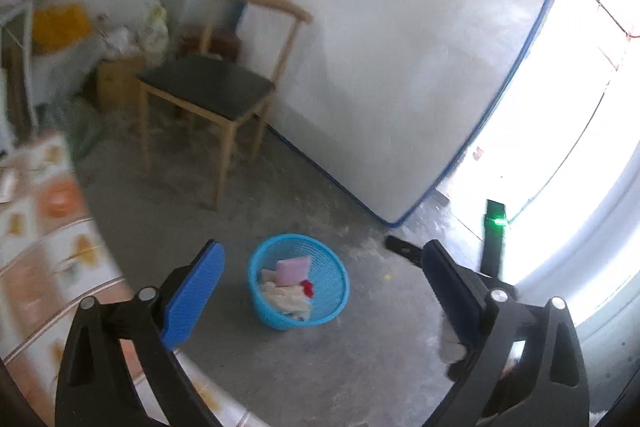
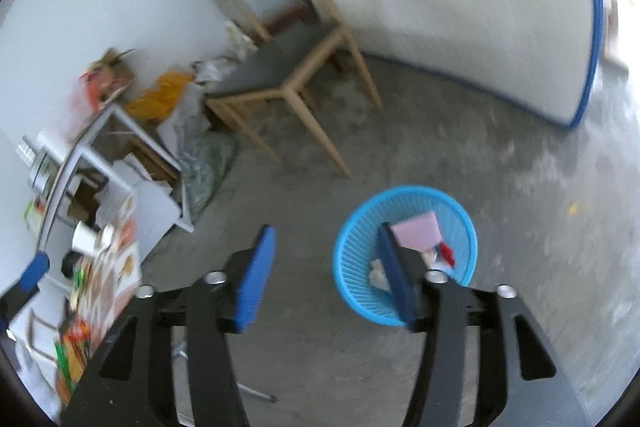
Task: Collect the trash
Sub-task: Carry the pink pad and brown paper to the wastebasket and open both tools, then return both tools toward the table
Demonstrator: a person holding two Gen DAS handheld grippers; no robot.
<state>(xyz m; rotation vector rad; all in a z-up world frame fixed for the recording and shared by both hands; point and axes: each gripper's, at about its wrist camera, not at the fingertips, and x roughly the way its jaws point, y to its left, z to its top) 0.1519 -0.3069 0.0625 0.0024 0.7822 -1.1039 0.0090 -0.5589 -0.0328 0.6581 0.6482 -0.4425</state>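
A light-blue mesh waste basket (image 1: 320,307) stands on the concrete floor below me. It holds a pink sponge-like block (image 1: 295,269), crumpled white paper (image 1: 286,297) and a small red scrap (image 1: 307,287). My left gripper (image 1: 324,259) hangs above the basket, wide open with nothing between its pads. In the right wrist view the same basket (image 2: 352,259) lies under my right gripper (image 2: 328,239), which is open and empty; its right finger covers part of the basket's contents. The pink block (image 2: 416,233) shows there too.
A wooden chair (image 1: 212,87) with a dark seat stands behind the basket, in front of a large mattress (image 1: 400,59) leaning on the wall. A patterned tablecloth edge (image 1: 44,239) lies at left. Clutter and a white frame (image 2: 116,155) fill the left corner. A yellow scrap (image 2: 573,209) lies on the floor.
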